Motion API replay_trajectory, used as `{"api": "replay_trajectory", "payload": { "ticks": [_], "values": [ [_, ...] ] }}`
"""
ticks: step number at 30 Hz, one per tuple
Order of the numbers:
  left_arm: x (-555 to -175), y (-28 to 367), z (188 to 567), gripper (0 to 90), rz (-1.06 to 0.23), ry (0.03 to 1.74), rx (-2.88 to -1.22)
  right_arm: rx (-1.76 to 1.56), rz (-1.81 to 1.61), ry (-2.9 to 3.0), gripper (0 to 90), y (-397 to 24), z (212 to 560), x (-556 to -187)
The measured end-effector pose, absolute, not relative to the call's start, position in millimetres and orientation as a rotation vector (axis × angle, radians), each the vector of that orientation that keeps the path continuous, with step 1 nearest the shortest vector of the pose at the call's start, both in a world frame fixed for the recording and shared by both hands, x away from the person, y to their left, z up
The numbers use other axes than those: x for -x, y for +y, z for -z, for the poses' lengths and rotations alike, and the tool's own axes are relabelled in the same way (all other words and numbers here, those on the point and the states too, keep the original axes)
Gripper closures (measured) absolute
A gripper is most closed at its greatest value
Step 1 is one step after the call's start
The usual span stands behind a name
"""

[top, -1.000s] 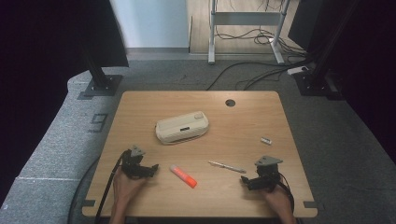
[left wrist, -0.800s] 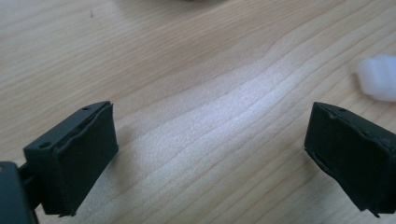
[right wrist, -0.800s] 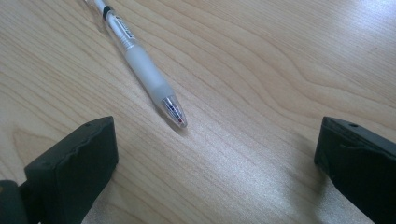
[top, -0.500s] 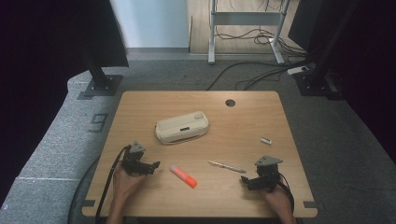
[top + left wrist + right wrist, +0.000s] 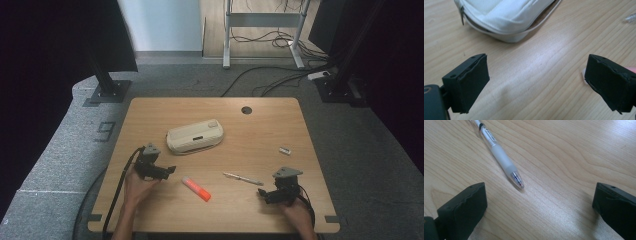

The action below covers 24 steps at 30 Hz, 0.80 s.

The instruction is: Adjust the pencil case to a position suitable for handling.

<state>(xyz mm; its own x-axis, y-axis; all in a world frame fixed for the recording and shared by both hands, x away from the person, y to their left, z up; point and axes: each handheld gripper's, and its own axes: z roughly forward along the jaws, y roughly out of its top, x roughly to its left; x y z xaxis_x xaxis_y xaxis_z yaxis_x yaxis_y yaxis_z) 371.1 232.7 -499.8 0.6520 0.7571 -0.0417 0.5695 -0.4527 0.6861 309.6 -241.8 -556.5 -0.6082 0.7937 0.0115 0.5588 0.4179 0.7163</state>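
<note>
Likely pen pickup: right gripper (image 5: 540,202) jaws wide, empty; centre over pen (image 5: 499,157) barrel, w/ left gripper (image 5: 536,82) wide, idle.

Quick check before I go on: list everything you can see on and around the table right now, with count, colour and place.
pouch: 1, white, zipped, table centre, slightly left
highlighter: 1, orange with pale cap, front centre, right of the left hand-held gripper
pen: 1, clear and white, front, right of centre
small cylinder: 1, whitish, right side; too small to identify
table: 1, light wood, dark round hole at back right
cables: several, black, on the grey floor behind the table
left hand-held gripper: 1, black, open, front left, empty
right hand-held gripper: 1, black, open, front right, pointing at the pen tip, empty
</note>
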Motion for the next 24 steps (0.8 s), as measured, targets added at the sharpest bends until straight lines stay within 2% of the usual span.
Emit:
{"api": "replay_trajectory", "payload": {
  "ticks": [10,24],
  "values": [
    [-386.9,221.8,478.2,5.5,-0.350,0.989,-2.194,-1.166,-0.999,2.348,0.0,-241.8,556.5,-309.6],
    [-412.9,212.4,468.4,5.7,-0.319,0.954,-2.217,-1.167,-0.998,2.348,0.0,-241.8,556.5,-309.6]
  ]
}}
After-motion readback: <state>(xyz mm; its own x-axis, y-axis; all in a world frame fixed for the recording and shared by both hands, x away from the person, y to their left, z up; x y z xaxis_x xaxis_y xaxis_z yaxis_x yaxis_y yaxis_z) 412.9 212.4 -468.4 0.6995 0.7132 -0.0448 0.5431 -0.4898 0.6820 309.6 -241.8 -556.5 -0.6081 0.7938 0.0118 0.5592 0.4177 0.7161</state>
